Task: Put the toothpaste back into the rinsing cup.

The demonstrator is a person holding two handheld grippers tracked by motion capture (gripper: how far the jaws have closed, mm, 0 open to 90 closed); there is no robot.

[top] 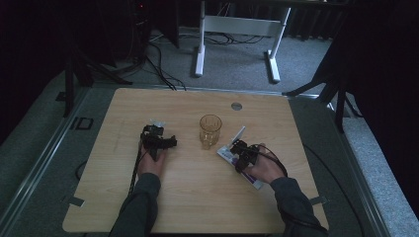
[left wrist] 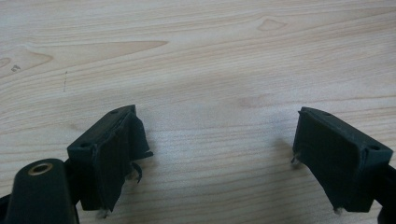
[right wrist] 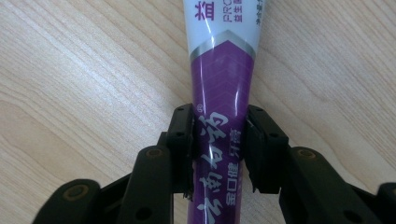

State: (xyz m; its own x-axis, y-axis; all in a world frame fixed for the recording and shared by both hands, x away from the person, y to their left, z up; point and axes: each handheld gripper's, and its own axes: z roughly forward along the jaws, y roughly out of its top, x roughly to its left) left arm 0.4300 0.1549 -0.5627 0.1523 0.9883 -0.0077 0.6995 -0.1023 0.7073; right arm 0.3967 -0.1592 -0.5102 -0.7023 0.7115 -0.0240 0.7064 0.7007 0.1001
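High view, forearms: both sleeves are coming in from the bottom edge, so they're sitting closest to the camera, resting on the wooden table (top: 197, 197).
High view, left gripper (top: 157, 139): it's lying on the table left of the glass, with a small pale thing right at its far tip that's too blurry to make out.
High view, glass (top: 210, 131): an amber tumbler is standing upright about mid-table, between the two grippers.
High view, right gripper (top: 240, 150): it's sitting over the toothpaste tube (top: 236, 139), which is lying flat just right of the glass, running diagonally.
Left gripper view, jaws: they're hanging wide apart with nothing but bare wood grain between them.
Right gripper view, jaws: they're pressing in on both sides of the toothpaste tube (right wrist: 223, 88), gripping the purple part with the white lettering.
Right gripper view, tube: it's stretching straight away from the gripper, going from purple to white past a silver chevron.
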